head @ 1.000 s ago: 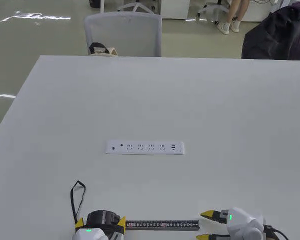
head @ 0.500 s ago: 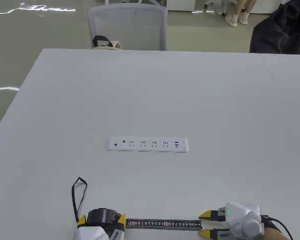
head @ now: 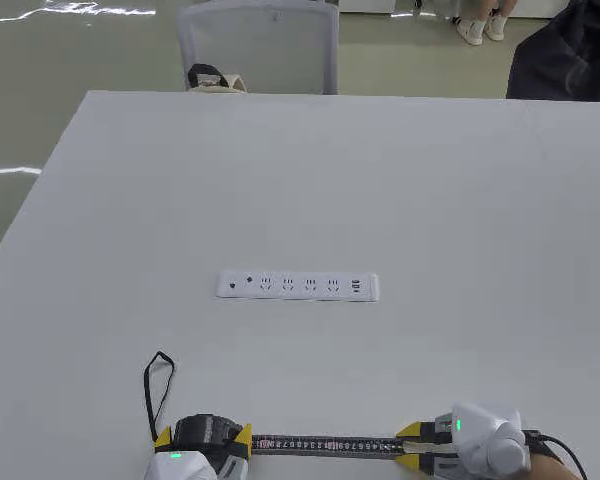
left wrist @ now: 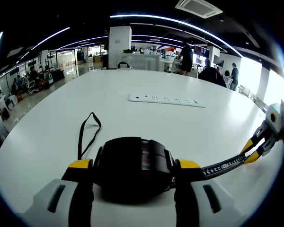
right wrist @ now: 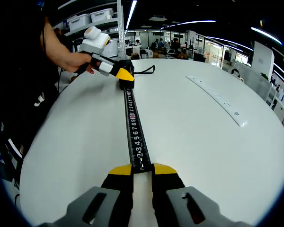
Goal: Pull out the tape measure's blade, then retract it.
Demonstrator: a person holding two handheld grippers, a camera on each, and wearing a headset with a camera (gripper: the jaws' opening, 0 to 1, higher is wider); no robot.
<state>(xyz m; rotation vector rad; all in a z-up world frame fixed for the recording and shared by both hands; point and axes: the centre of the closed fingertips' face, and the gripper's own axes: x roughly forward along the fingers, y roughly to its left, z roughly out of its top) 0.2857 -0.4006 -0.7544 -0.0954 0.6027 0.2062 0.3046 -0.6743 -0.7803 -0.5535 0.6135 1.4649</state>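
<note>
The left claw pinched the black tape measure by its two sides, close to the near edge of the white worktop. The blade was pulled out and lay flat along that edge, going to the right. The right claw was pressed together on the end of the blade. A black strap from the tape measure lay looped on the worktop. A white power strip lay near the middle of the worktop
</note>
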